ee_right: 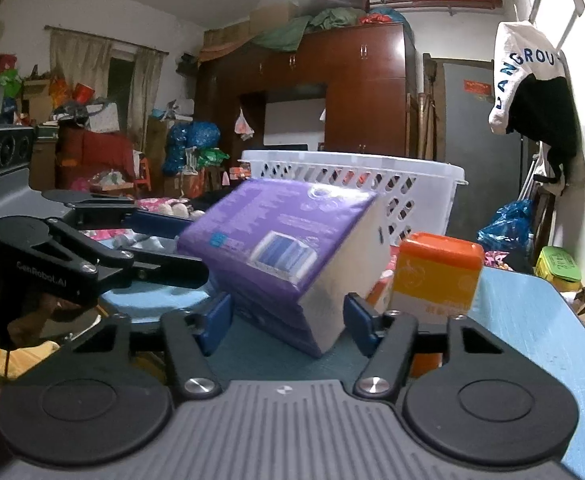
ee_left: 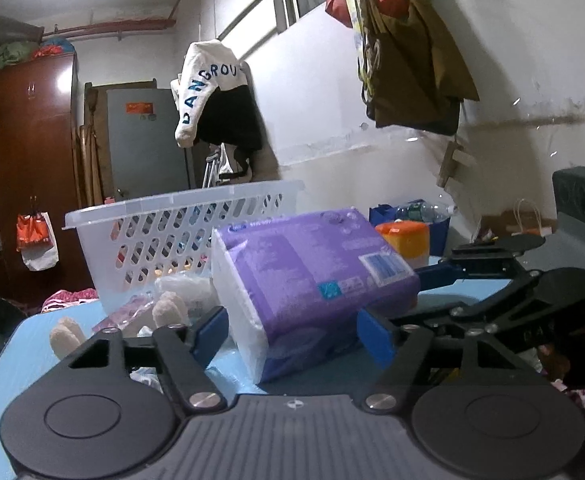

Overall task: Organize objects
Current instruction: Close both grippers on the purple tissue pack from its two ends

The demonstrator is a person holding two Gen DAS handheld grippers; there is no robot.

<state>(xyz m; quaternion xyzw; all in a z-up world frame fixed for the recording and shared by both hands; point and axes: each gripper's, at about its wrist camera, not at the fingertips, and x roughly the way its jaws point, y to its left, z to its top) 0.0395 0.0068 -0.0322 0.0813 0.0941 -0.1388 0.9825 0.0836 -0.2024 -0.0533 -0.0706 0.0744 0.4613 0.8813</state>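
My left gripper [ee_left: 292,332] straddles the purple tissue pack [ee_left: 312,280], its 2 pads at the sides, contact unclear. It looks soft and light; I'd squeeze its short ends. From the right view, my right gripper [ee_right: 288,322] brackets the opposite end likewise. The basket [ee_right: 356,184] stands beyond; its inside is hidden.

Purple-white pack [ee_left: 312,280]; white perforated basket [ee_left: 180,236]; orange-lidded box [ee_right: 438,276]; light-blue table [ee_right: 532,344].

Left gripper [ee_left: 294,336] and right gripper [ee_right: 288,322], fingers parted, pointing near level
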